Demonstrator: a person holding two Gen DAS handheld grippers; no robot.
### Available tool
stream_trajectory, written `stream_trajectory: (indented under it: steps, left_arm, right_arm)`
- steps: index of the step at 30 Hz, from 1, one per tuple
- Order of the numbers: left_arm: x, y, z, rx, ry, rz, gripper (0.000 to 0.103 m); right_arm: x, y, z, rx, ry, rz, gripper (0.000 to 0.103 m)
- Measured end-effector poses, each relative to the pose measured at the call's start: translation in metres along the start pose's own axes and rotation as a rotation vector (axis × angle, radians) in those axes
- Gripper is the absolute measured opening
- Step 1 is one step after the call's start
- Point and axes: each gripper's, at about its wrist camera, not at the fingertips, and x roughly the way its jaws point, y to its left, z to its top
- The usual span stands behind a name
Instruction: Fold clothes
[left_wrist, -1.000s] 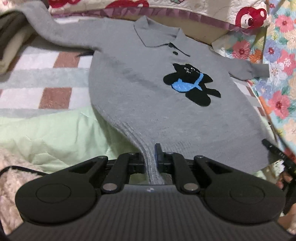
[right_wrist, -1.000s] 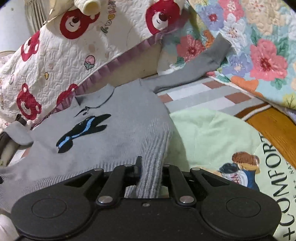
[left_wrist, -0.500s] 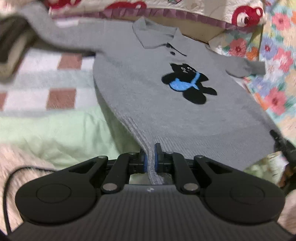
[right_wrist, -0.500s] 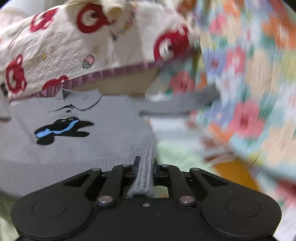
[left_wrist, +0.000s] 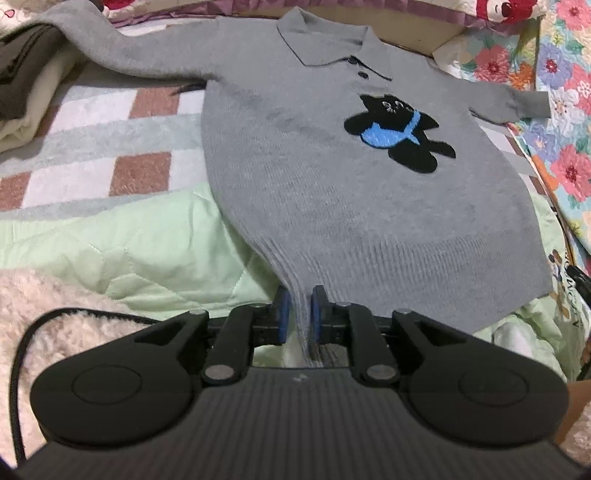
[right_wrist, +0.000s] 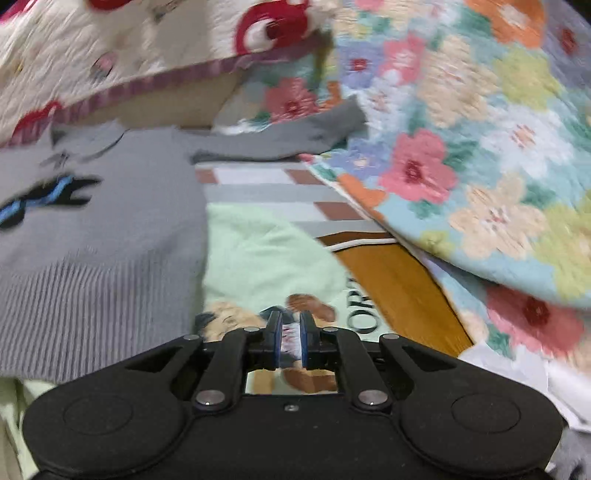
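A grey knit polo sweater (left_wrist: 332, 177) with a black cat motif (left_wrist: 399, 133) lies face up on the bed, sleeves spread to both sides. In the left wrist view my left gripper (left_wrist: 300, 314) sits at the ribbed hem's left corner. Its jaws are opening, and the hem strip still hangs between the blue pads (left_wrist: 282, 314) with a small gap beside it. My right gripper (right_wrist: 290, 339) hovers over the green quilt just right of the sweater (right_wrist: 92, 258). Its jaws are opening a narrow slit with nothing between them. The right wrist view is motion-blurred.
A pale green quilt (left_wrist: 129, 251) and a checked blanket (left_wrist: 92, 147) lie under the sweater. A floral quilt (right_wrist: 480, 166) rises along the right, a bear-print pillow (right_wrist: 129, 55) at the head. Fluffy cream fabric (left_wrist: 55, 314) and folded clothes (left_wrist: 26, 92) sit at the left.
The right gripper has let go of the hem's right corner and swung to the right, off the sweater. The left jaws have parted slightly around the hem.
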Motion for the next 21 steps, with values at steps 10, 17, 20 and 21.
stream_trajectory:
  steps: [10, 17, 20, 21]
  left_arm:
    - [-0.025, -0.002, 0.032, 0.013, -0.133, 0.009, 0.041]
    - [-0.024, 0.027, 0.068, 0.035, -0.207, 0.166, 0.042]
    - [-0.021, 0.063, 0.094, -0.146, -0.278, 0.156, 0.044]
    - [-0.018, 0.074, 0.102, -0.195, -0.300, 0.158, 0.044]
  right_arm:
    - [0.023, 0.023, 0.044, 0.195, -0.034, 0.302, 0.024]
    - [0.031, 0.087, 0.189, 0.031, -0.258, 0.527, 0.036]
    - [0.054, 0.132, 0.228, -0.107, -0.227, 0.641, 0.036]
    - [0.061, 0.147, 0.241, -0.153, -0.216, 0.679, 0.037]
